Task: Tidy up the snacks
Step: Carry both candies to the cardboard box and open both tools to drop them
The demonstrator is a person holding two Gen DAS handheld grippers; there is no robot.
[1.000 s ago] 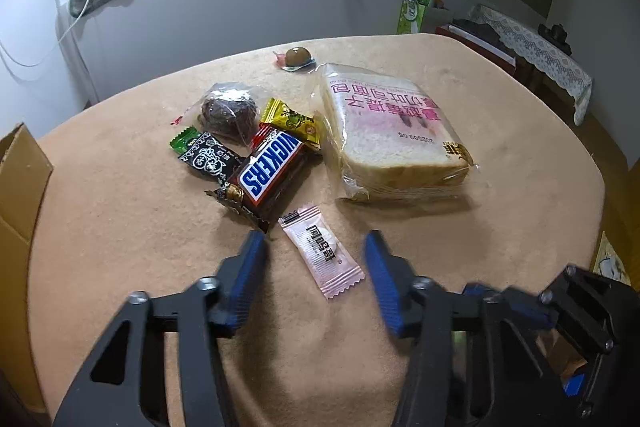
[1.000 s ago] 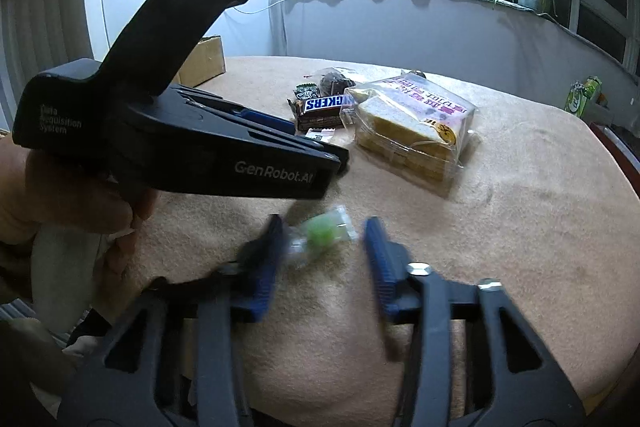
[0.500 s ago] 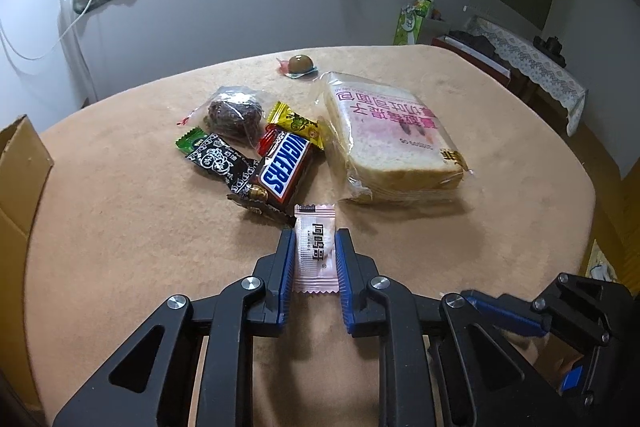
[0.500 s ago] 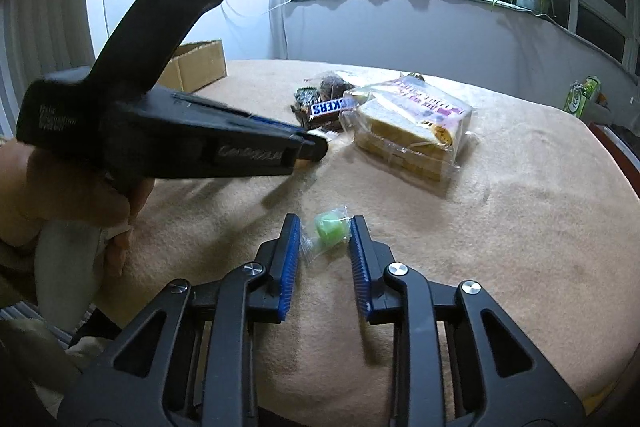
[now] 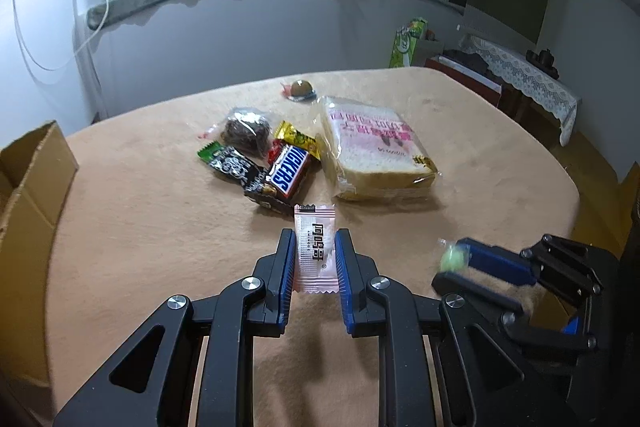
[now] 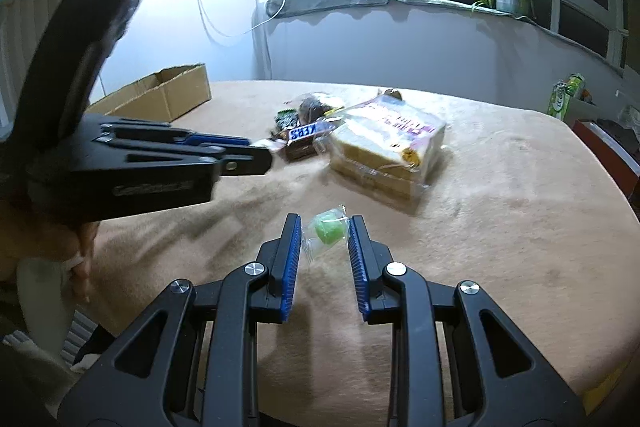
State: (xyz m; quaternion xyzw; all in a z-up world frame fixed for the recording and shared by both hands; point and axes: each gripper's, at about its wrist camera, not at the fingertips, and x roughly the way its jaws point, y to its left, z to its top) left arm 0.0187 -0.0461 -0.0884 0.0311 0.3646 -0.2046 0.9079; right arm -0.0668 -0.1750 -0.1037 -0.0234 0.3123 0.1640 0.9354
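My left gripper (image 5: 315,241) is shut on a pink-white candy packet (image 5: 315,251) and holds it above the tan tablecloth. My right gripper (image 6: 323,227) is shut on a green candy in clear wrap (image 6: 329,231), also lifted; it shows in the left wrist view (image 5: 452,259) at the right. On the table lie a Snickers bar (image 5: 289,171), a black-and-green packet (image 5: 230,163), a yellow candy (image 5: 296,138), a dark cake in clear wrap (image 5: 245,131), a small brown sweet (image 5: 300,89) and a bagged bread loaf (image 5: 374,151).
An open cardboard box (image 5: 28,187) stands at the table's left edge; it also shows in the right wrist view (image 6: 160,99). The left gripper body (image 6: 132,163) crosses the right wrist view. A green carton (image 5: 408,43) stands beyond the table.
Both grippers closed on their candies, the left on the pink packet and the right on the green candy, then lifted them off the cloth.
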